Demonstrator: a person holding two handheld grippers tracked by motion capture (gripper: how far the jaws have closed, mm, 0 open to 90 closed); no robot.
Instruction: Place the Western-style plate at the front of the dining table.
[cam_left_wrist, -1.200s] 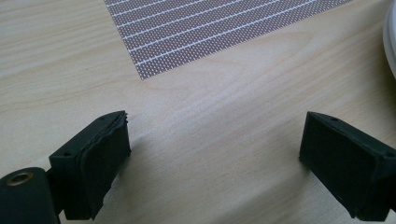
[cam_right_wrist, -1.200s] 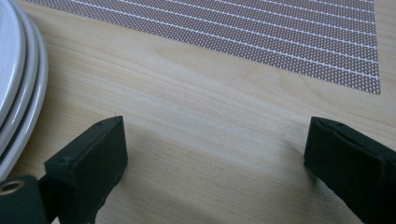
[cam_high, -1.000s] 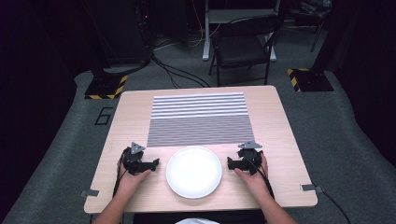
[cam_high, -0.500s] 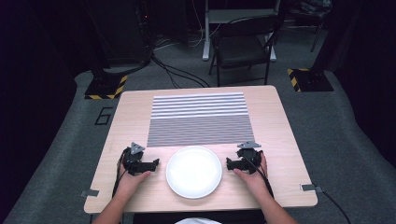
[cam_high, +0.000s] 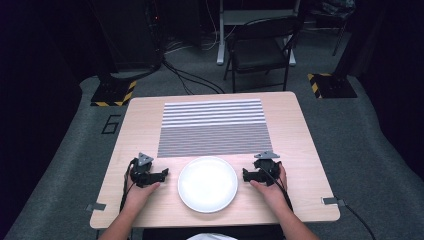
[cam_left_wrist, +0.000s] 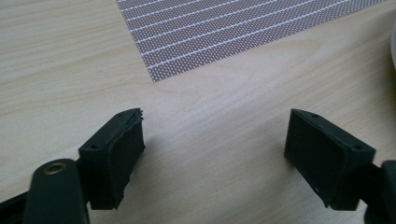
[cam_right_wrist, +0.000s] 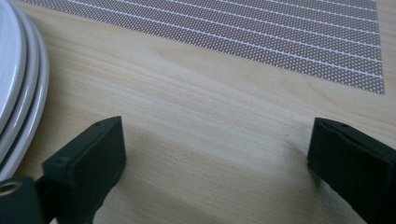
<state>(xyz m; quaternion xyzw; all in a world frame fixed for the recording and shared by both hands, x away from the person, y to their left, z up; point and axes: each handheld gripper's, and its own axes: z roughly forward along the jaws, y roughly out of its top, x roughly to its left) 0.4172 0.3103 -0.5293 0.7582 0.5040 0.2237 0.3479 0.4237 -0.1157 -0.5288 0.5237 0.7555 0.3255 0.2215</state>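
Note:
A white plate (cam_high: 207, 183) lies near the front edge of the wooden table (cam_high: 295, 130), between my two grippers. In the right gripper view its edge (cam_right_wrist: 18, 93) shows stacked white rims at the left. My left gripper (cam_high: 162, 174) rests on the table left of the plate, jaws pointing toward it. In its own view the left gripper (cam_left_wrist: 215, 154) is open over bare wood; its jaws have just been closing, with nothing between them. My right gripper (cam_high: 246, 175) rests right of the plate. The right gripper (cam_right_wrist: 215, 158) is open and empty, its jaws having just closed a little.
A grey striped mat (cam_high: 212, 127) covers the far middle of the table. Beyond the table stand a black folding chair (cam_high: 262, 52), floor cables (cam_high: 190, 82) and two yellow-and-black bases (cam_high: 112, 92). Bare wood lies on either side of the mat.

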